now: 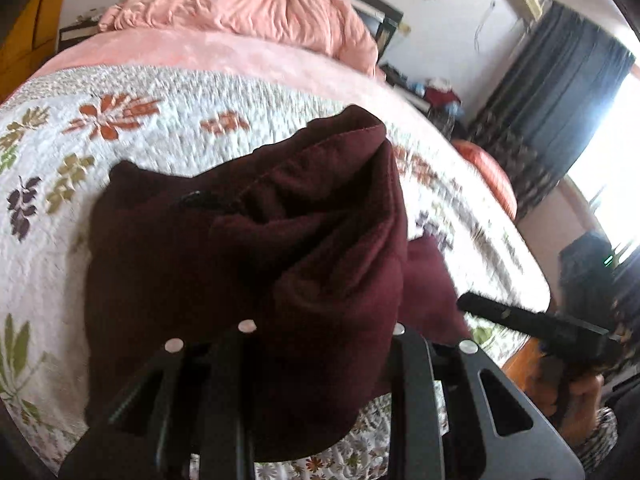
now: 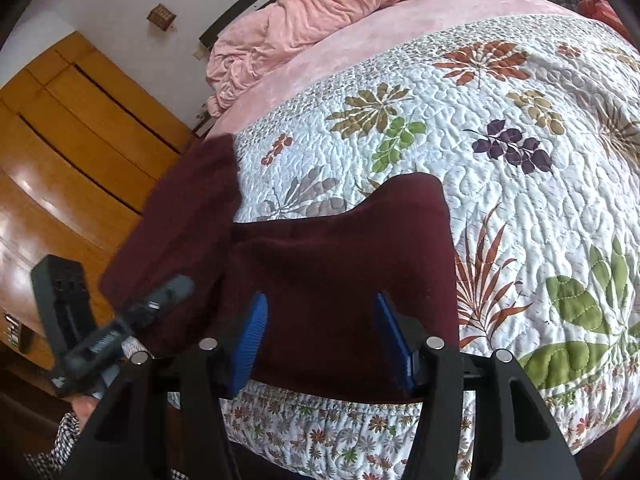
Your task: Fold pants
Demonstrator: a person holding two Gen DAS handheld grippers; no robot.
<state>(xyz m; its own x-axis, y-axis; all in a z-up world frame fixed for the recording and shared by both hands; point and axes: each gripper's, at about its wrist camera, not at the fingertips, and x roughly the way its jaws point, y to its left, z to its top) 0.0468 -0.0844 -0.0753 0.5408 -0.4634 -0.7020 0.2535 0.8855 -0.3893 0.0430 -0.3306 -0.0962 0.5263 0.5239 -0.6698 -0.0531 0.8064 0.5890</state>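
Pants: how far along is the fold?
Done: maroon pants lie on the floral quilt near its edge. In hand: left gripper lifts bunched fabric; right gripper stands open over them. Left: no flat, neat fold yet.

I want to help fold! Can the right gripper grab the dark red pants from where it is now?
Probably yes. The right gripper is open, its blue fingers already on either side of the dark red pants at the quilt's edge, with nothing in between. Closing should catch the cloth.
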